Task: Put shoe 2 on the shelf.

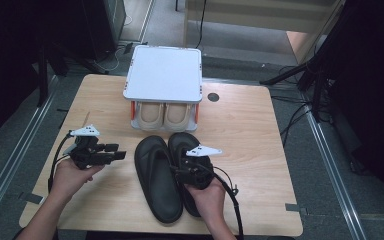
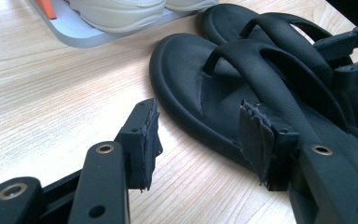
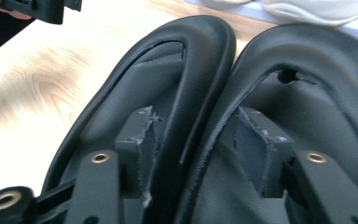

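Two black rubber flip-flops lying side by side, middle of the wooden tabletop. Right gripper jaws spread, straddling both inner edges. Left gripper jaws spread, empty, lower left. Probably light, soft, bendy; best pinched at edges or straps.

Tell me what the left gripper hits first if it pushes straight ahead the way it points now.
Probably the nearer black rubber flip-flop: the open left gripper points across bare wooden table at its sole edge and strap, though the depth is unclear.
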The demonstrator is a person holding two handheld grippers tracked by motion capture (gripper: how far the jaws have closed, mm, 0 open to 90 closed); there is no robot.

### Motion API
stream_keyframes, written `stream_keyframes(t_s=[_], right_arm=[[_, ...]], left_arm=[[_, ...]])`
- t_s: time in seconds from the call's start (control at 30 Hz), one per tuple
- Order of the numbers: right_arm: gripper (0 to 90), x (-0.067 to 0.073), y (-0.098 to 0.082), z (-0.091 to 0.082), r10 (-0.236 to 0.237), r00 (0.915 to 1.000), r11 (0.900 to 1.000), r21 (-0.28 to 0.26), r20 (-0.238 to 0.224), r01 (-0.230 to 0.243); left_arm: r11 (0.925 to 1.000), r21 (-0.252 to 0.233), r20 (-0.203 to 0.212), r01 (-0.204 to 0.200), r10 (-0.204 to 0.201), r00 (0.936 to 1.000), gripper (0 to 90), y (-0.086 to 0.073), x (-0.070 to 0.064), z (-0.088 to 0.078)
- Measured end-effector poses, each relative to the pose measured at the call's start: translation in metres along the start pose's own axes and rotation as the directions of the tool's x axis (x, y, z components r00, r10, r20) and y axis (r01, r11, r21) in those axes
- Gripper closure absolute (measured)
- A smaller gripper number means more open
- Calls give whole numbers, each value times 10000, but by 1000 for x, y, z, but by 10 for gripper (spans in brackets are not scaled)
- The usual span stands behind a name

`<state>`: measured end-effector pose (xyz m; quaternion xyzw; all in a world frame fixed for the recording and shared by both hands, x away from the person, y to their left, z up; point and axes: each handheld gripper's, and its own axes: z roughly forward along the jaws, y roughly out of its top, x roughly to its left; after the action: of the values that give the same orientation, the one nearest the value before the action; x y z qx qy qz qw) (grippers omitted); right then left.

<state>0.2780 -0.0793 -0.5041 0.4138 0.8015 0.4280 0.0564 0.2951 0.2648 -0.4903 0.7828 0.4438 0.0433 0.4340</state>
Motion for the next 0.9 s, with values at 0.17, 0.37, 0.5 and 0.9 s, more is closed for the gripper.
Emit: stream_keyframes(t_s=[0.17,0.37,0.5,0.9], right_arm=[[446,6,-2,9,104,9995,9999,38,285,-105],[487,9,-3,20,210,9980,9997,102,599,-216],[562,9,-5,25,561,9959,9984,23,704,-564],[716,5,-5,23,1521,9870,9883,-27,520,-1522]], left_arm=[[9999,-121,-32,20,-20,10000,483,0,0,0],[9998,-190,-25,76,-77,10000,482,1,2,-1],[9997,-207,-73,97,-98,9999,481,2,4,-3],[9990,-384,-148,249,-255,9996,481,4,12,-5]])
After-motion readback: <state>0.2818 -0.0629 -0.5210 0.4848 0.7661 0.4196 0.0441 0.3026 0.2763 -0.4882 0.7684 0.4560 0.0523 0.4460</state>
